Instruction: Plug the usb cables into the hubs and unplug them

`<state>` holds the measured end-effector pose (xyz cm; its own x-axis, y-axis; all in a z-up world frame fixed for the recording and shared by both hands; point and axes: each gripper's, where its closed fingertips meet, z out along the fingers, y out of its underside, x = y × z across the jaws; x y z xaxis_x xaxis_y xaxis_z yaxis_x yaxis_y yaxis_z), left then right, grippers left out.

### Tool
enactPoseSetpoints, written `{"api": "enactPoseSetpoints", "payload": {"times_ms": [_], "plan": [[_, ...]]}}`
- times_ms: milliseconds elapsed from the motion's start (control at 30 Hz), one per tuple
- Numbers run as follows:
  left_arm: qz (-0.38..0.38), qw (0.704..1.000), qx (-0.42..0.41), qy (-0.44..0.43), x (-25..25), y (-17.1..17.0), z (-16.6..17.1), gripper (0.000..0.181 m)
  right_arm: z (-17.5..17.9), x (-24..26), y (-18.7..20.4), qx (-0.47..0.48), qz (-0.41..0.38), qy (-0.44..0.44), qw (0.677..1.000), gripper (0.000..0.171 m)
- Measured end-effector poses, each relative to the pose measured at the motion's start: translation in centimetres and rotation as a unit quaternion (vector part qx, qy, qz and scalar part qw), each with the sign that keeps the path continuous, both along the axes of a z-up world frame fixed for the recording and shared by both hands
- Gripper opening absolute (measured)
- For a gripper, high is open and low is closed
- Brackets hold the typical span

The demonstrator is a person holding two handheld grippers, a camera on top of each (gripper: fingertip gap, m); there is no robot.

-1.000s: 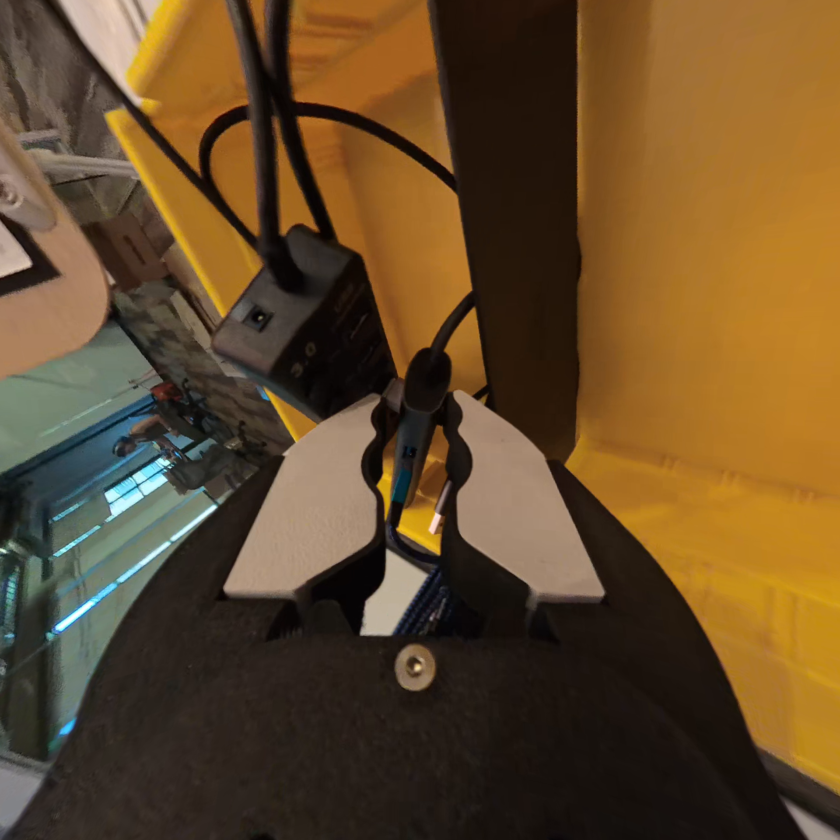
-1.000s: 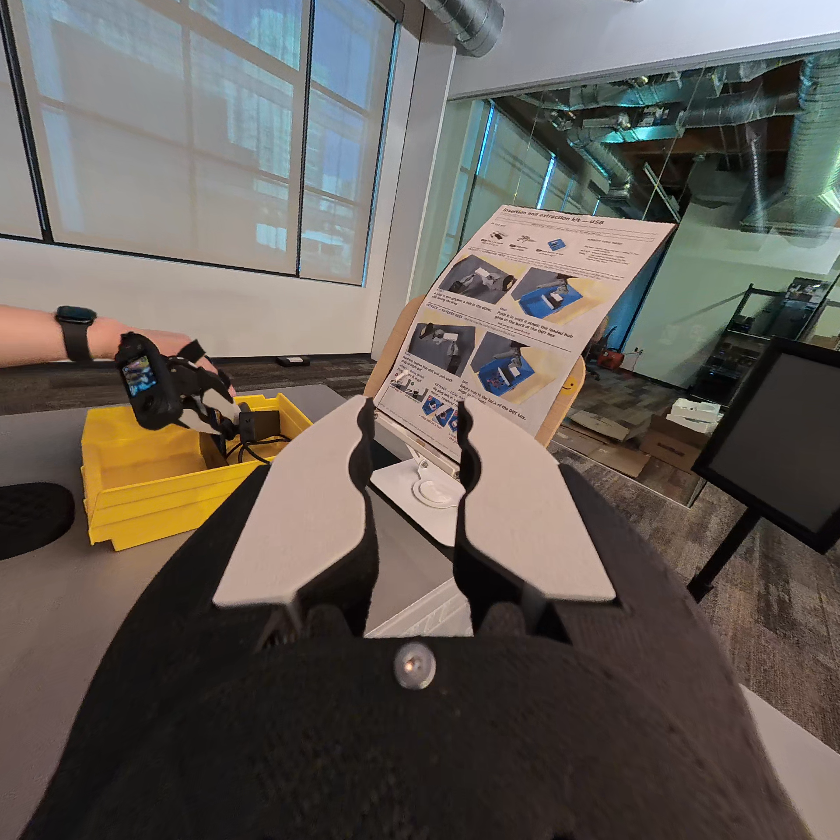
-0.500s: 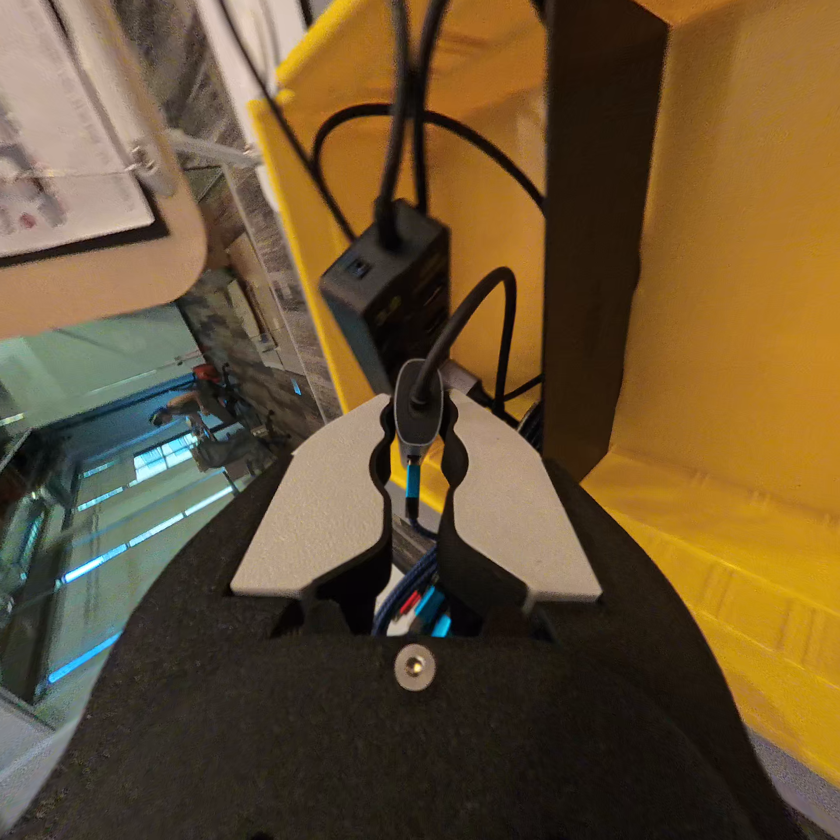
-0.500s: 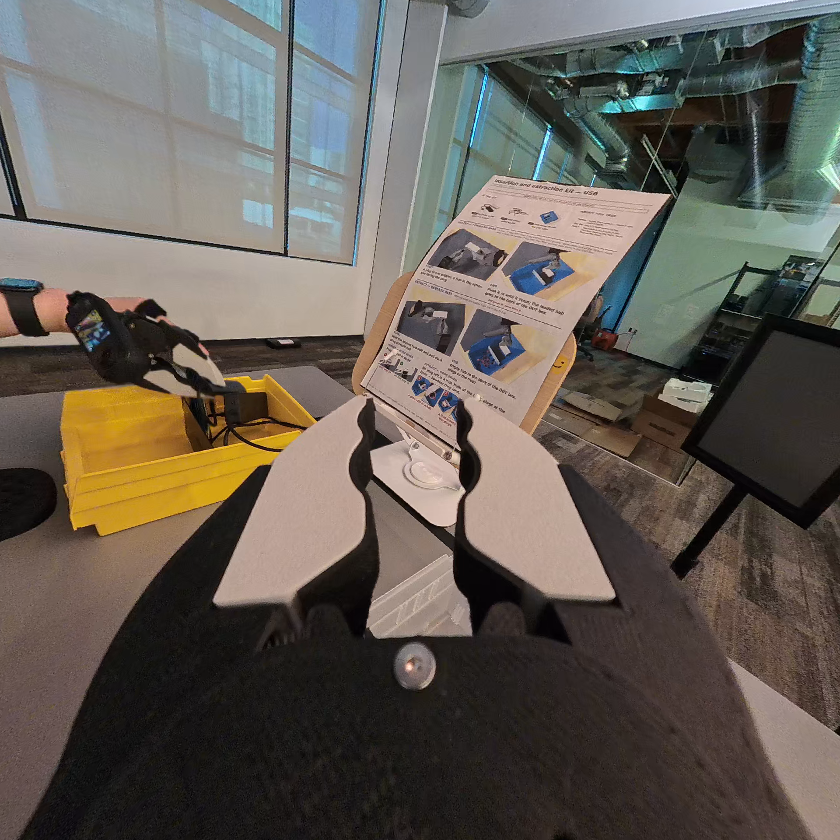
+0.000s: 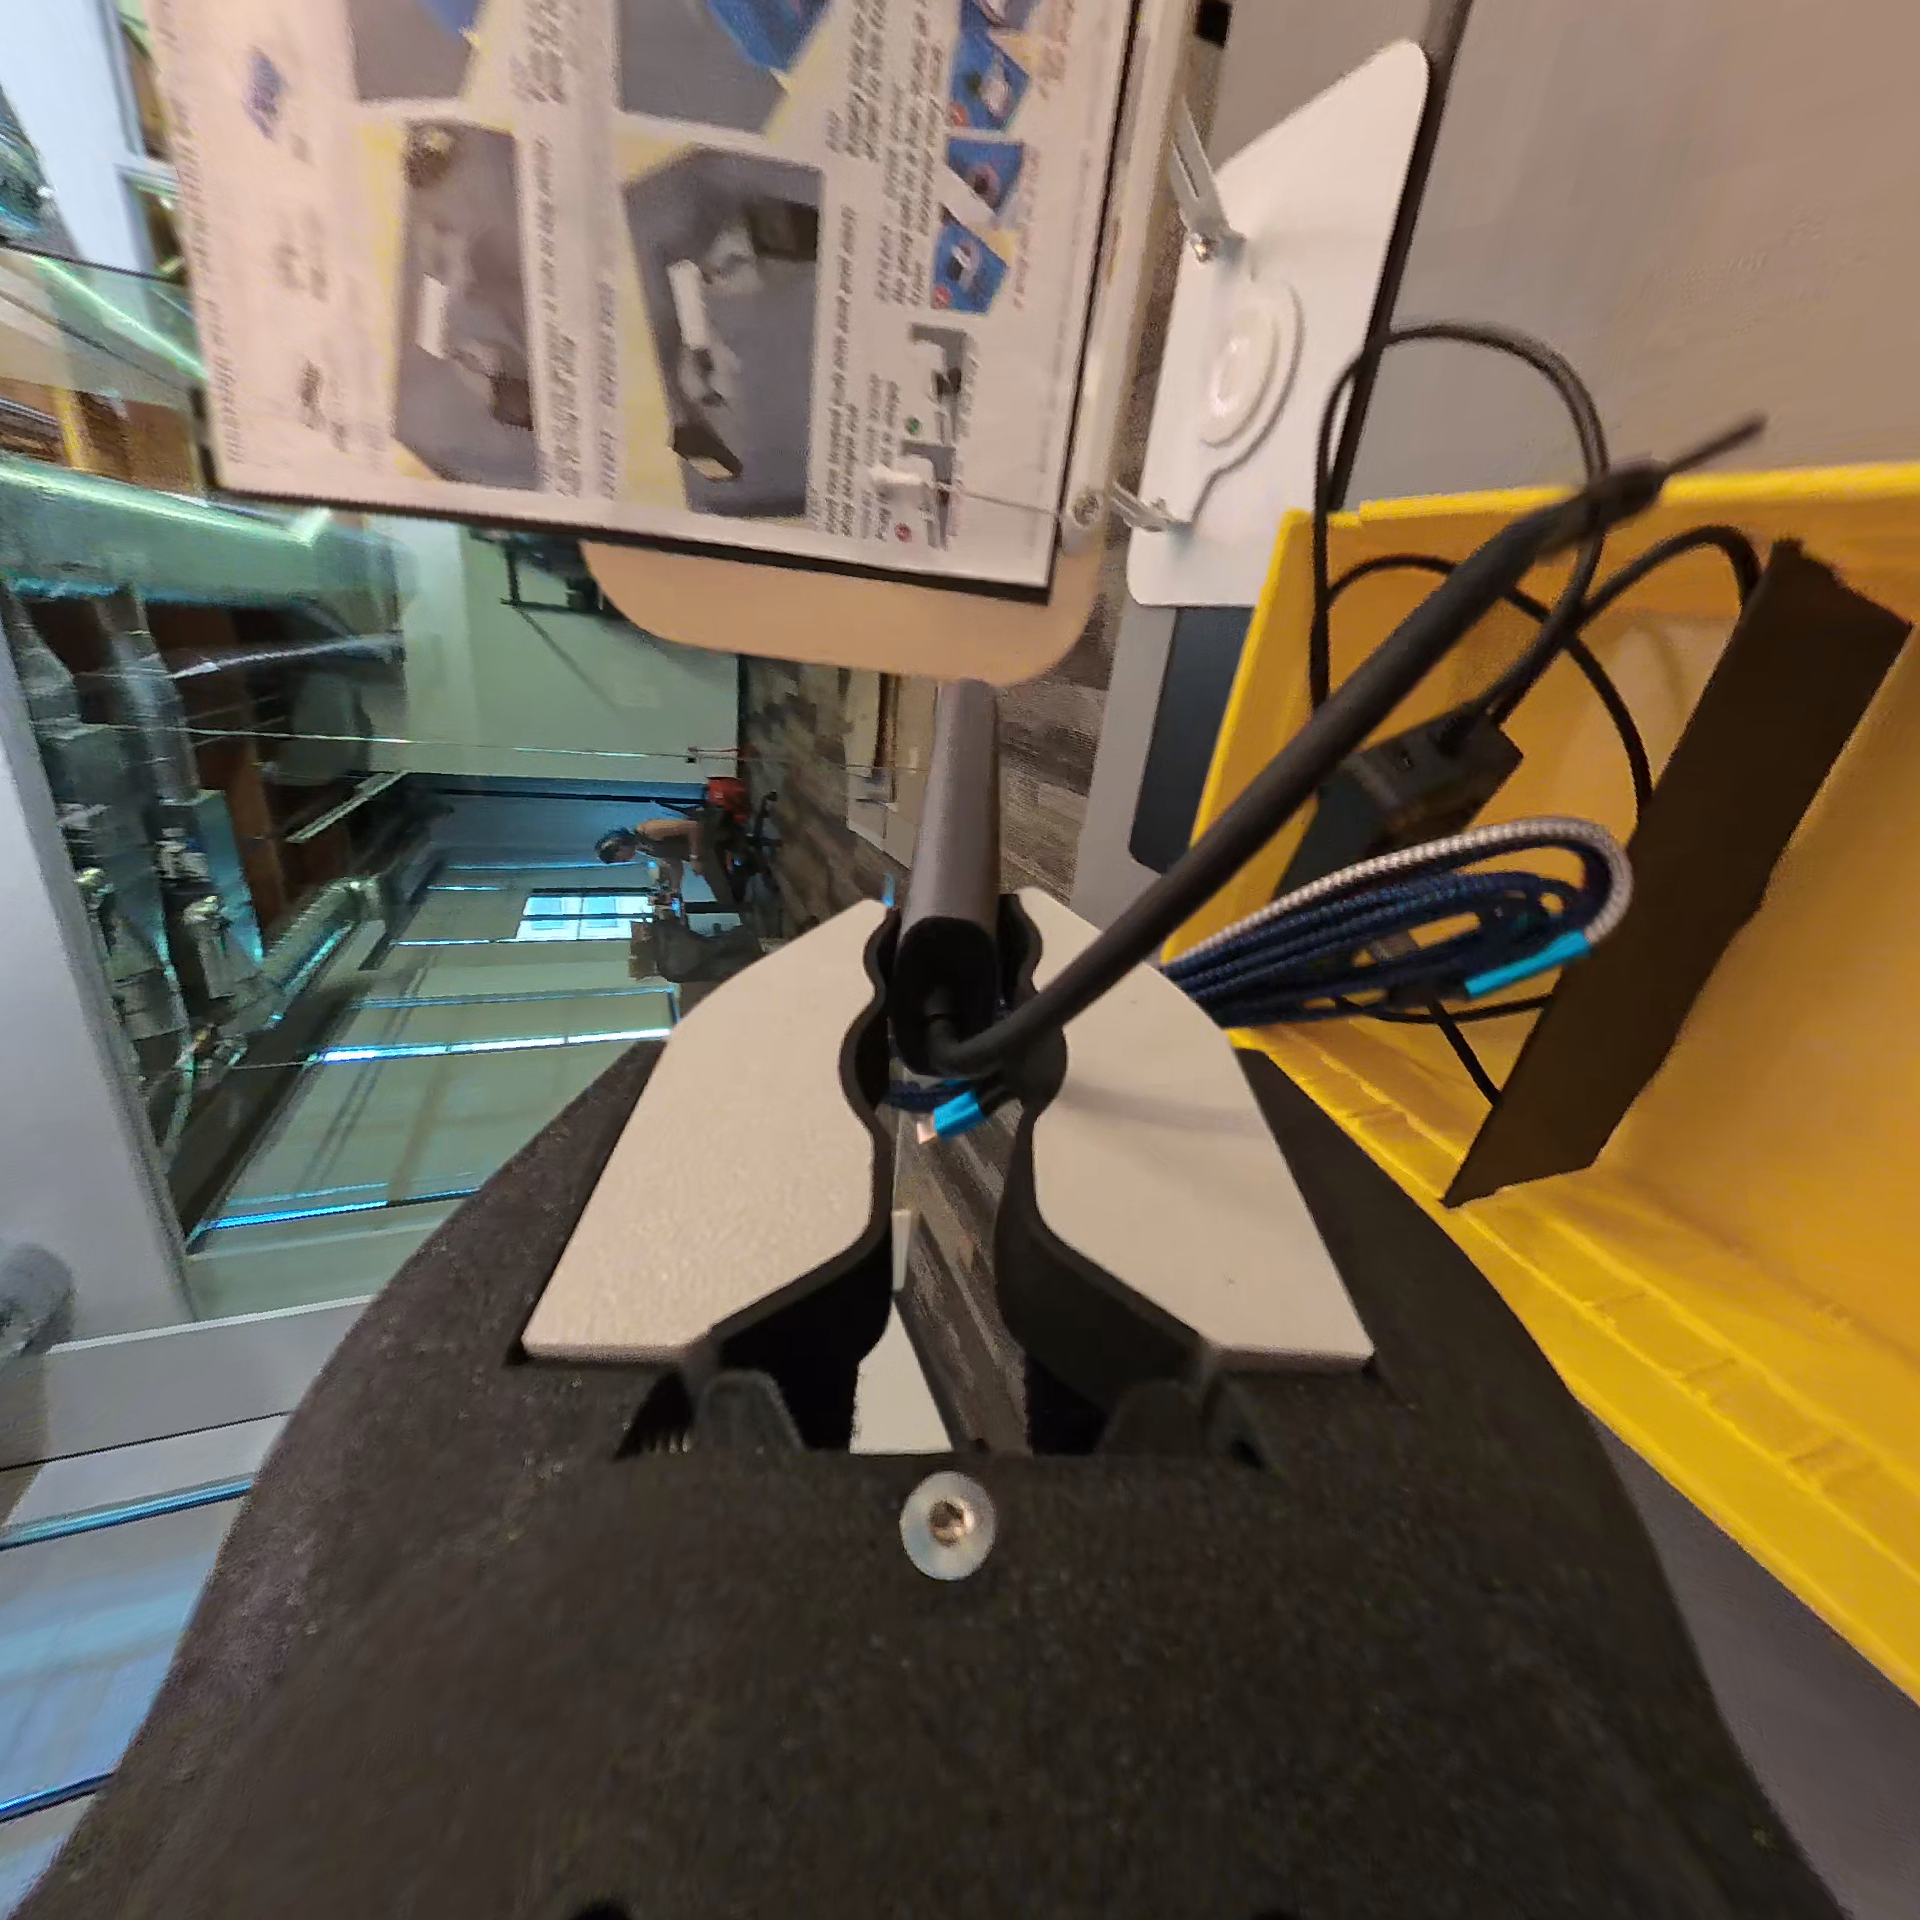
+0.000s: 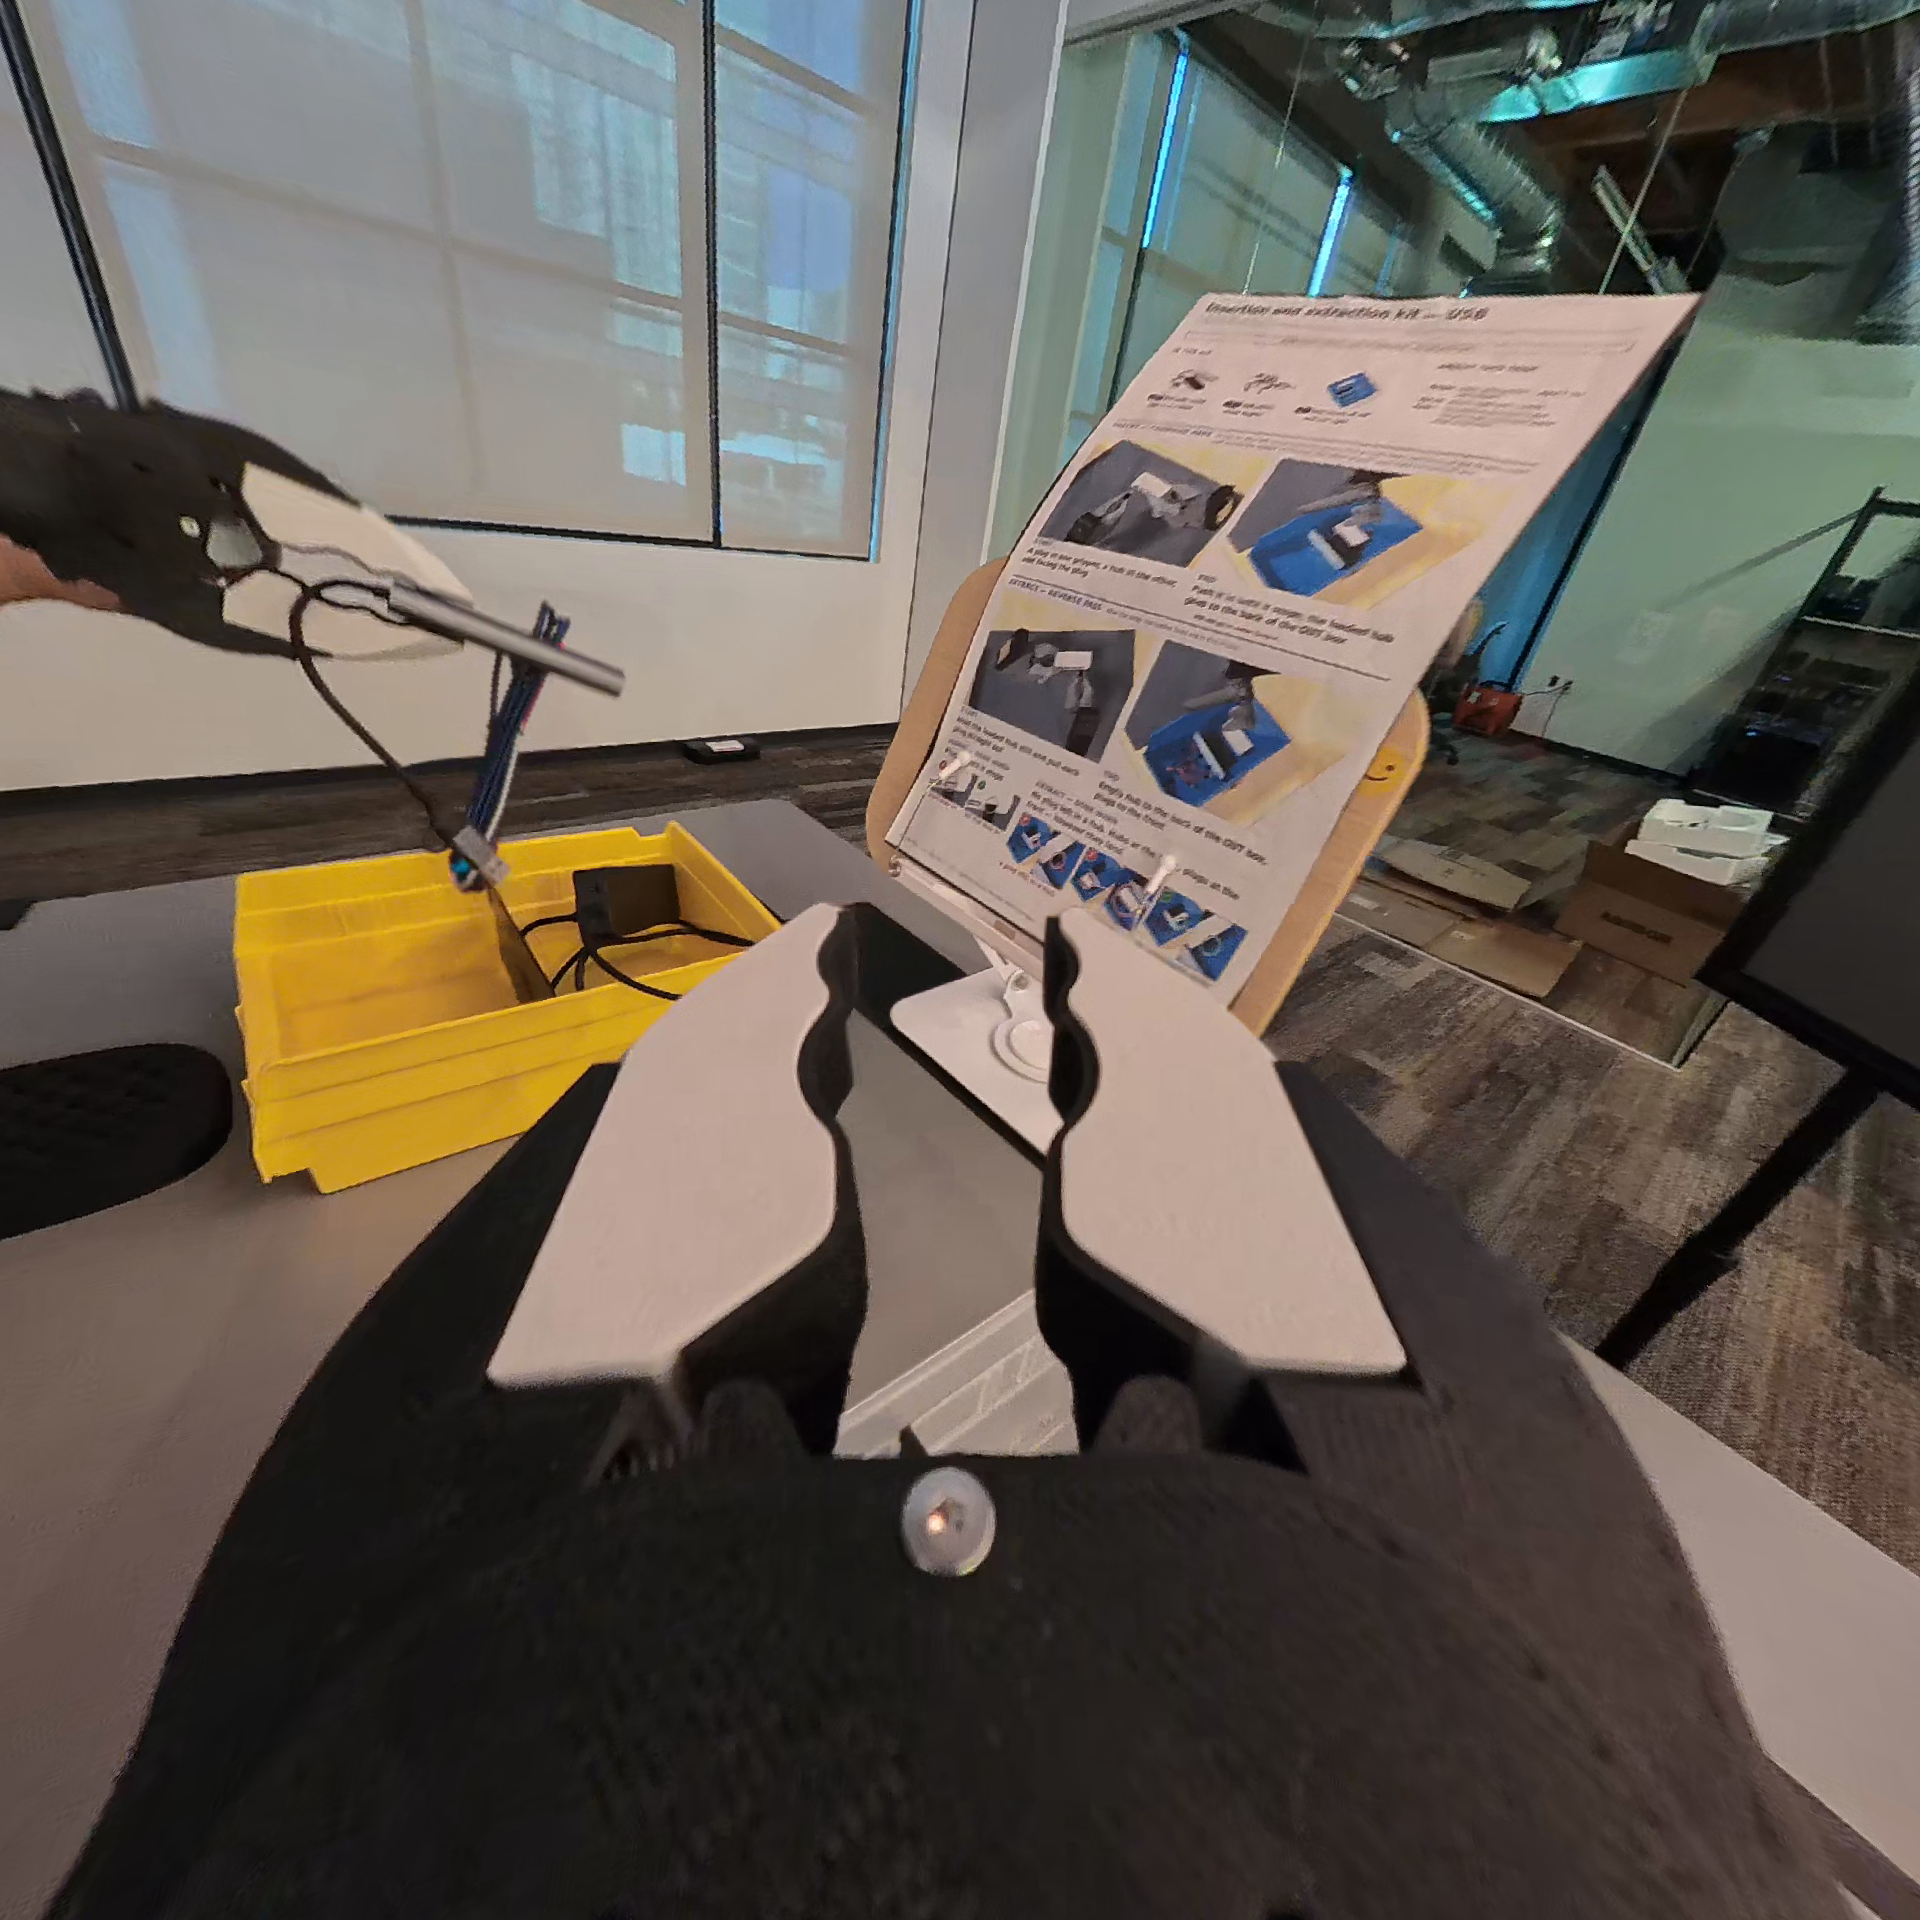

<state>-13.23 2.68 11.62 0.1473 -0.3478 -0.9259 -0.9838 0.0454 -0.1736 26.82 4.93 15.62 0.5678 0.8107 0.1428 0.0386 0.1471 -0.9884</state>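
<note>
The left tool (image 5: 951, 935) is clamped on a slim, dark grey hub (image 5: 961, 831), a smooth rounded bar that sticks out past the pale, matte fingertips (image 5: 769, 1091). A stiff black lead (image 5: 1299, 769) curls out of the hub's near end and runs toward the yellow bin (image 5: 1558, 1299). A bundle of blue braided cables (image 5: 1403, 935) with bright cyan plug collars trails from the hub into the bin; from the right wrist view it hangs down from the raised hub (image 6: 509, 639), its lower end just above the bin (image 6: 395, 1039), though motion blur makes it hard to tell whether it touches anything there.

The bin is glossy moulded plastic with stepped walls, split by a flat black divider (image 5: 1683, 883). In its far compartment a boxy black hub (image 6: 623, 899) lies among loops of thin black wire.

The right tool (image 6: 945, 940) is held low over the grey desk (image 6: 156, 1351), empty, with a clear gap between its wavy-edged grey fingers. Beyond it a printed instruction sheet (image 6: 1247, 623) leans on a rounded wooden board with a white base. A black textured pad (image 6: 94, 1122) lies on the desk left of the bin, and a dark screen on a stand (image 6: 1849, 883) is at the right edge.
</note>
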Motion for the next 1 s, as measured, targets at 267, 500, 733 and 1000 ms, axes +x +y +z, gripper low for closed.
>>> {"api": "enactPoseSetpoints", "payload": {"times_ms": [267, 500, 733, 1000], "plan": [[-0.047, 0.997, 0.042, -0.040, 7.0, -3.2, 5.3, 0.018, -1.7, -7.9, -2.9, -0.006, 0.099, -0.048, 0.994, 0.034], [-0.112, 0.989, 0.026, -0.093, 14.4, -5.7, 4.1, 0.018, -3.5, -14.9, -7.9, 0.078, 0.167, -0.121, 0.975, 0.035], [-0.094, 0.992, 0.025, -0.076, 17.7, -5.1, 0.5, 0.017, -2.2, -16.1, -10.7, 0.079, 0.192, -0.096, 0.974, 0.035], [-0.144, 0.986, 0.000, -0.083, 21.2, -6.1, -1.9, 0.018, -5.0, -16.5, -8.7, 0.159, 0.172, -0.159, 0.959, 0.043]]}}
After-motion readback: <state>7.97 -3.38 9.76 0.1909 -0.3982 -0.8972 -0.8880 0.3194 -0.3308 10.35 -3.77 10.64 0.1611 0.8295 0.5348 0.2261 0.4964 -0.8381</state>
